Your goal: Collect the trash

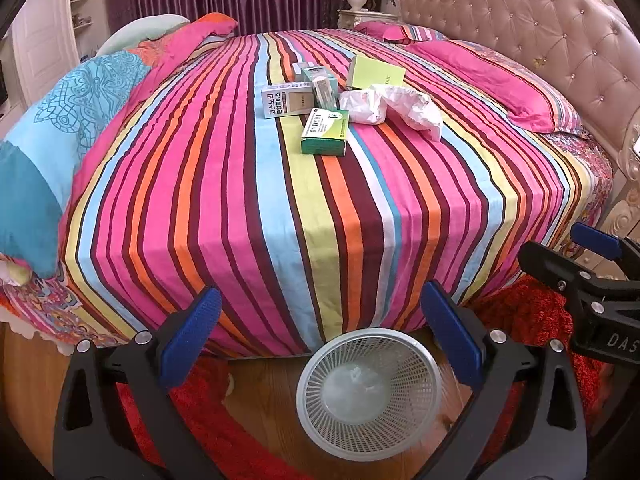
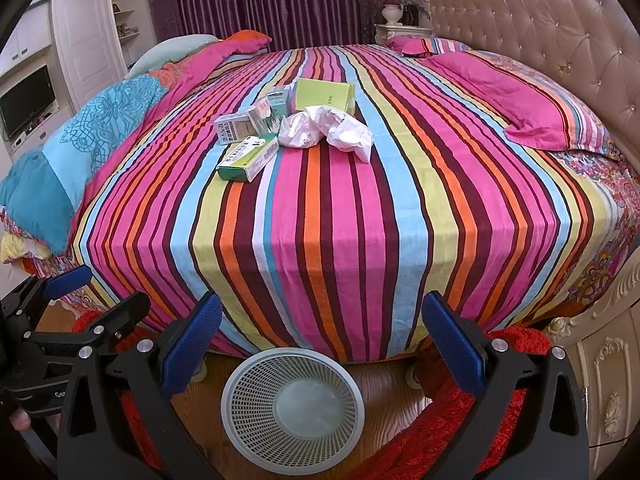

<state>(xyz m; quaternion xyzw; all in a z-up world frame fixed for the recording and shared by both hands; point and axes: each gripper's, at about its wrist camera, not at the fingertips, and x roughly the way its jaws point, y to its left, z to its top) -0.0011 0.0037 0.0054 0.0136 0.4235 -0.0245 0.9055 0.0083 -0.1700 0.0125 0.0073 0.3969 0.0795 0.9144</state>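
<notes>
From the left wrist camera, the left hand-held gripper [image 1: 320, 340] stands wide, holding nothing, its blue pads [image 1: 192, 336] apart. Just below and between them a white mesh basket [image 1: 316, 384] sits on the wooden floor [image 1: 260, 396]. Well ahead on the striped bed [image 1: 320, 220] lie small boxes [image 1: 324, 138] and crumpled paper [image 1: 400, 110], touching in one cluster.

From the right wrist camera, the right hand-held gripper [image 2: 322, 340] is likewise wide and empty. The basket [image 2: 240, 400] sits below it, slightly left. The boxes [image 2: 248, 158] and paper [image 2: 332, 130] lie far ahead, left of centre.
</notes>
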